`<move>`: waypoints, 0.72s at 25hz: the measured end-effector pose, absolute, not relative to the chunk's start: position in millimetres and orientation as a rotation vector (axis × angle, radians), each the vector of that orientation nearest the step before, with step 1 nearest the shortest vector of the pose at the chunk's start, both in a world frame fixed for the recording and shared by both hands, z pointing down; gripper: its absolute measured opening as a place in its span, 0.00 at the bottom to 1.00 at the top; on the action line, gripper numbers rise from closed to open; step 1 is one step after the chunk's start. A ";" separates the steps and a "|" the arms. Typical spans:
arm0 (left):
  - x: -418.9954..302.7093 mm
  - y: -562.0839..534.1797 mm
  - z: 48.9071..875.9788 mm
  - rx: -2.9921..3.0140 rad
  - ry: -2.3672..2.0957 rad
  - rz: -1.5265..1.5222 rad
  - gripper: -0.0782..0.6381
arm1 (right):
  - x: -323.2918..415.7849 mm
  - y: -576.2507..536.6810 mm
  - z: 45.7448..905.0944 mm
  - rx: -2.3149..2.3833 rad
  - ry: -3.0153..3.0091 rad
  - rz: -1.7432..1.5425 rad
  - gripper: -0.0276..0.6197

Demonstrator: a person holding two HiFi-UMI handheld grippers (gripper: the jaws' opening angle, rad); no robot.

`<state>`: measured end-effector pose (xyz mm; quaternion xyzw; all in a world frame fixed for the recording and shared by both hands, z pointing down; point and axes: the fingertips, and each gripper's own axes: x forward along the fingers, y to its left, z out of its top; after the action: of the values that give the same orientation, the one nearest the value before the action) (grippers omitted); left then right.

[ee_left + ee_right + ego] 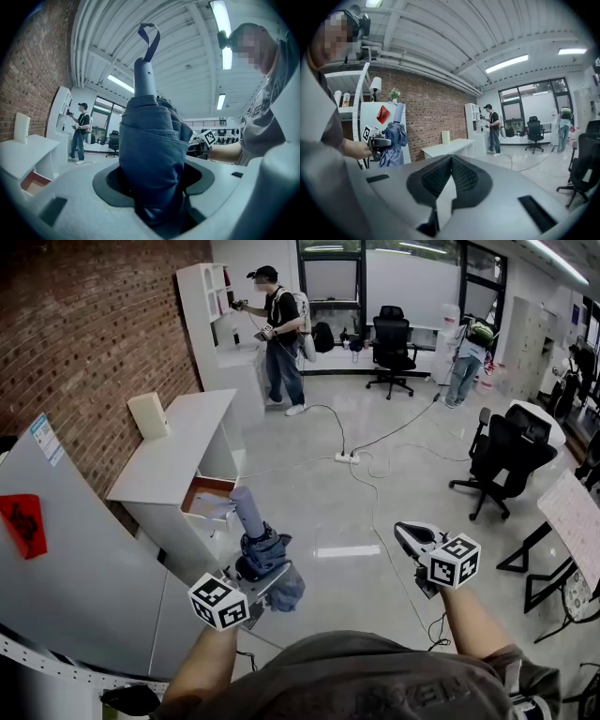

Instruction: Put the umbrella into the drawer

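A brick wall (pixel 94 324) runs on my left; ahead are a glossy grey floor (pixel 319 512), black office chairs (pixel 392 343) and tall windows (pixel 412 277).

You're in an open office: swivel chairs (pixel 392 341), white tabletop (pixel 178 456), brick wall (pixel 84 334), ceiling strip lights (pixel 506 63), cable (pixel 394 430) across the floor (pixel 319 512).

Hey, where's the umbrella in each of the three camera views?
Head view: umbrella stands upright, lower centre-left.
Left gripper view: umbrella fills the centre, clamped between the jaws.
Right gripper view: umbrella small, at left.
Shared landmark: white desk along the brick wall.
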<state>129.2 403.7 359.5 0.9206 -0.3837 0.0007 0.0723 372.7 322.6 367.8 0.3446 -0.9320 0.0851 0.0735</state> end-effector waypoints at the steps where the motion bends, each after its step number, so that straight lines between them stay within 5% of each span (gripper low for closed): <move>1: 136.7 402.6 358.8 2.766 -1.155 0.002 0.48 | 379.7 321.9 367.9 1.030 -2.799 0.256 0.03; 18: 171.0 354.7 370.9 2.775 -1.071 0.000 0.48 | 408.2 284.5 390.7 1.047 -2.788 0.310 0.03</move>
<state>171.0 354.7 370.9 0.9296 -0.3589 0.0001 0.0835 408.2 284.5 390.7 0.3487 -0.9286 0.1034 0.0737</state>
